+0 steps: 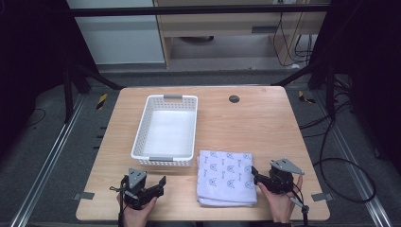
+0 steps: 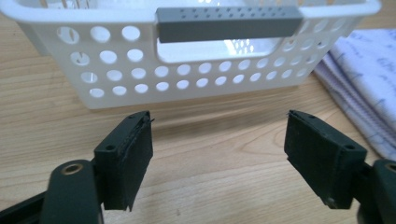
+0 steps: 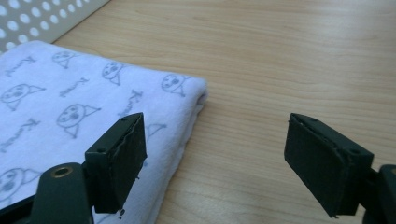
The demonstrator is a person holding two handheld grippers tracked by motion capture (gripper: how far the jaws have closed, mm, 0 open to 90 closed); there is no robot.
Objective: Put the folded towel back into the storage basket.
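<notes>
High view: the table [image 1: 265, 123] carries a white basket [image 1: 142, 137] left of centre and a folded cloth [image 1: 226, 177] just right of the basket's near corner, at the near edge. The left gripper [image 1: 158, 185] sits at the near left, in front of the basket, jaws apart, with nothing between them. The right gripper [image 1: 256, 176] sits at the cloth's right edge, jaws pointing toward the cloth; the gap between jaws and cloth cannot be judged here.

Left gripper view: the left gripper [image 2: 219, 135] stands wide open above bare wood. The basket [image 2: 196, 79] lies ahead, its grey handle [image 2: 227, 23] facing the camera. The cloth [image 2: 364, 93] lies at the right, beside the basket.

Right gripper view: the right gripper [image 3: 215, 140] is wide open and holds nothing. One jaw stands over the cloth [image 3: 70, 116] near its folded edge; the other stands over bare wood. A basket [image 3: 42, 14] corner lies beyond the cloth.
</notes>
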